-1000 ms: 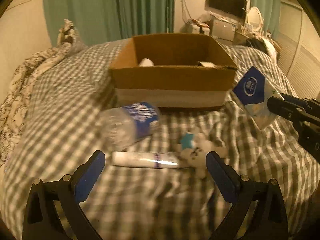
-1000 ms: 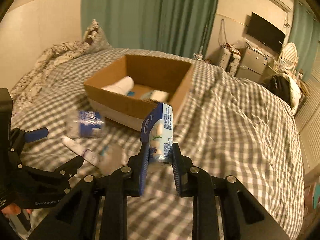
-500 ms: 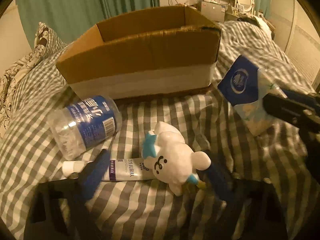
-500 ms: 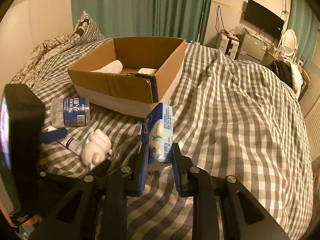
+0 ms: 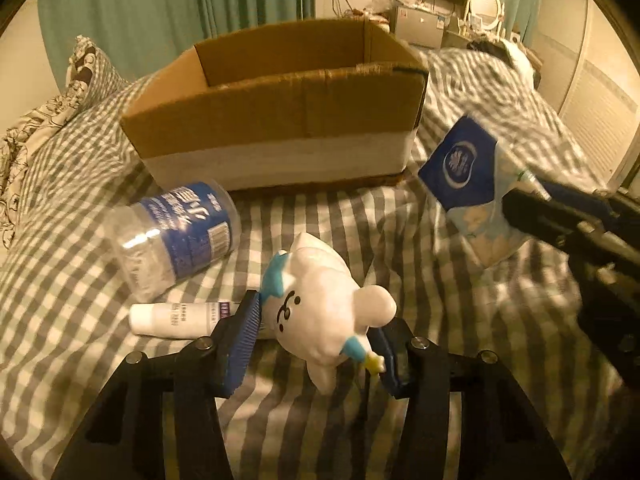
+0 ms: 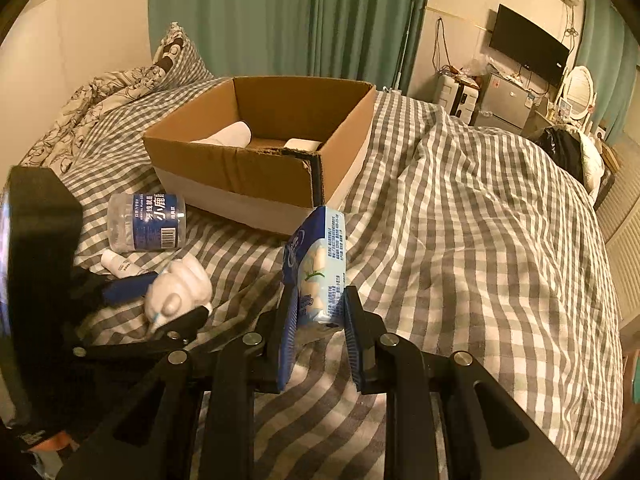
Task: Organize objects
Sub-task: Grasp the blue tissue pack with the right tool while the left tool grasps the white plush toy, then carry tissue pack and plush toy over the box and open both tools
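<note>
The left tongs are closed around a white plush toy with blue ears, which lies on the grey-and-white checked bedspread. Just left of the toy rests a white tube, and beyond it a clear plastic jar with a blue label lies on its side. The right tongs grip a blue-and-white pack of tissues, held above the bed near the corner of the open brown cardboard box.
</note>
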Available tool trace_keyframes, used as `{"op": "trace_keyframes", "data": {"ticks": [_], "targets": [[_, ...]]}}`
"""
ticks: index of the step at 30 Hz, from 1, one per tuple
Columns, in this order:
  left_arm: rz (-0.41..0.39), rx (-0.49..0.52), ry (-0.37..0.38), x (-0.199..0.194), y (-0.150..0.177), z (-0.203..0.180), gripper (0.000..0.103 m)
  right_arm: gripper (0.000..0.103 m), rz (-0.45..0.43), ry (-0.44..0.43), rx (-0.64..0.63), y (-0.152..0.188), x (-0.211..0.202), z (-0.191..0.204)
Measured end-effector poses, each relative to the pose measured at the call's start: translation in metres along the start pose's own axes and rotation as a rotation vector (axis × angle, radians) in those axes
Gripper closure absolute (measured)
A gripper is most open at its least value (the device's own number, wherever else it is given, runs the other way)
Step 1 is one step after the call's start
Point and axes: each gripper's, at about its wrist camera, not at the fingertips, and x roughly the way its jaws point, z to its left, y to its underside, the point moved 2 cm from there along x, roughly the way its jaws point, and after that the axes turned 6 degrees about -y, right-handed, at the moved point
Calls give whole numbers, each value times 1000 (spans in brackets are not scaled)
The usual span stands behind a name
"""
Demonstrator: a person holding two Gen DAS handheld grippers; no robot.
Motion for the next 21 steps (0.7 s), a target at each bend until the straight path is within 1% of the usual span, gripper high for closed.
{"op": "trace_keyframes", "data": {"ticks": [6,12,17,21], "targets": [[-68,-13,22,-34,-6,10,50,81,-29,1,-20,-1,-18,12],[-149,-27,36,-71,-23,19,50,81,-75,1,-39,-7,-45,18],[-228,-17,27,-102,-46,27,50,81,-152,-12,-64,-29,-78,24],[-292,-25,26,-121,-74,38,50,81,-207,-10,-92,-56,-94,29]]}}
